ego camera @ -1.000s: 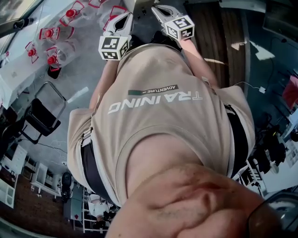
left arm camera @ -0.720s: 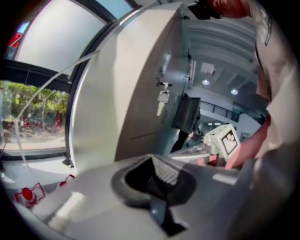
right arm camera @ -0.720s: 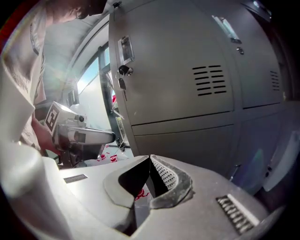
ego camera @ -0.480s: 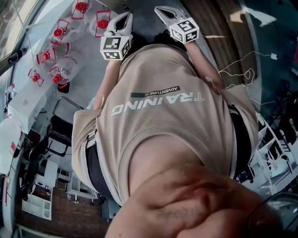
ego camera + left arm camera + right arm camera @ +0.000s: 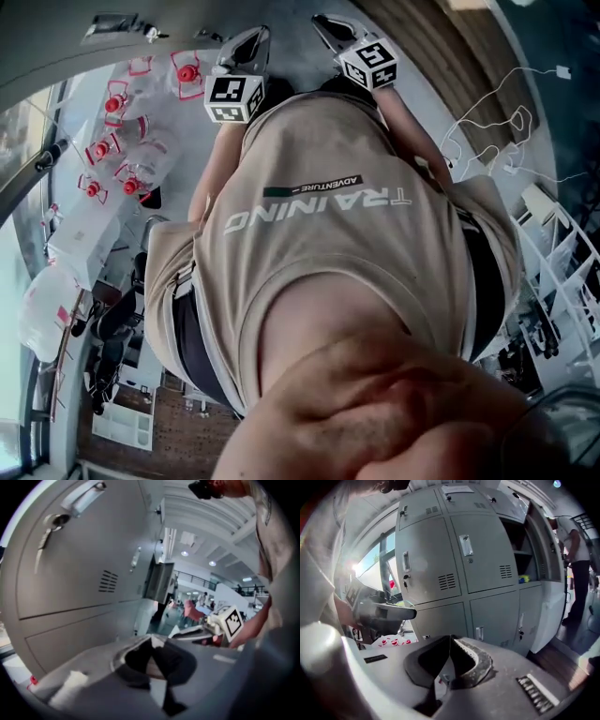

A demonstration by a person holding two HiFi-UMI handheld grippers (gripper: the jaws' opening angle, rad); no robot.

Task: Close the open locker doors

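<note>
1. Head view: a beige shirt (image 5: 319, 197) fills the frame. The left gripper (image 5: 246, 49) and right gripper (image 5: 328, 28) are held out in front. Red-capped bottles (image 5: 117, 150) lie at left.
2. Left gripper view: jaws pinched together, nothing between them. Closed grey locker doors (image 5: 84, 564) stand just beside.
3. Right gripper view: jaws meet at the tips, empty. The locker bank (image 5: 454, 555) is ahead, with the open locker (image 5: 519, 543) at upper right.

Lockers (image 5: 483, 559) ahead, person (image 5: 576, 550) rightward

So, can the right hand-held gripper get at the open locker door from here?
Probably yes, after moving closer. Nothing stands between the right hand-held gripper and the open locker door; its jaws are shut and empty. A person stands just beyond the door.
</note>
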